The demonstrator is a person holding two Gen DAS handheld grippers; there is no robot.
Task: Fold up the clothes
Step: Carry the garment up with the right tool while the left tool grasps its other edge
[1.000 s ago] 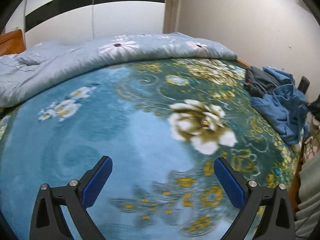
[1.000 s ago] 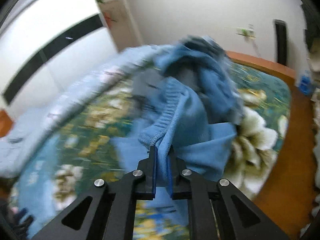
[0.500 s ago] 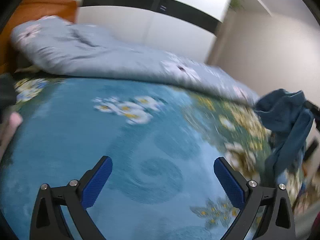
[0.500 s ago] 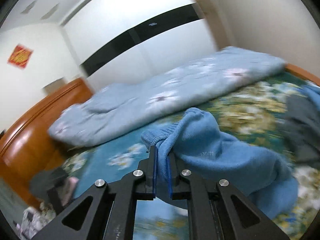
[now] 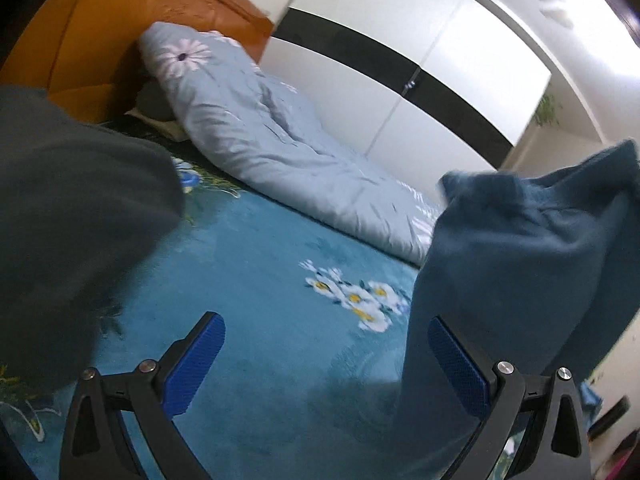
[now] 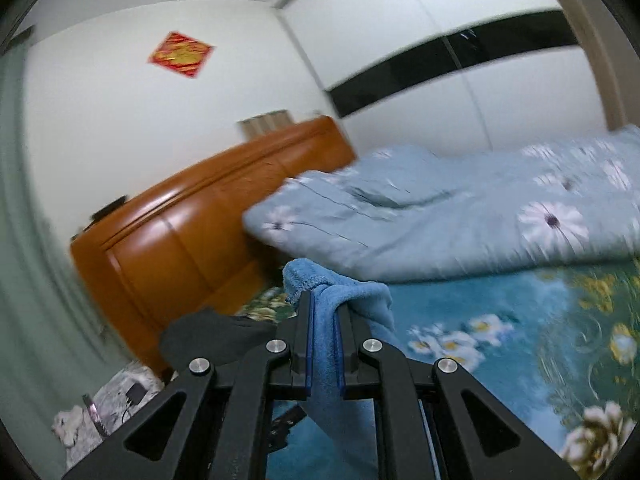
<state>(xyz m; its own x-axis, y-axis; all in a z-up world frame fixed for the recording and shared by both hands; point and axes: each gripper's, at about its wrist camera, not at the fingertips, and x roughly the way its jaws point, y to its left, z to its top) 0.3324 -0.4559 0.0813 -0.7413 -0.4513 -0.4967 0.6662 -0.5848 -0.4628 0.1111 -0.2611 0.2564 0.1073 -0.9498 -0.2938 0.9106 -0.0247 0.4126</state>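
— Where is the blue garment point(image 6: 340, 300) held?

— It is pinched in the closed right claw point(image 6: 323, 320), hanging lengthwise above the bed point(image 5: 260, 300).

— And the left claw point(image 5: 326, 356)?

— It is spread wide and empty (the cloth hangs just to its right).

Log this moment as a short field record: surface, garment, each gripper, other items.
surface: bed with teal floral bedspread
garment: blue sweater, hanging, seen in left view
right gripper: shut on blue sweater
left gripper: open, holding nothing
other: light blue quilt along far side; wooden headboard; dark cloth
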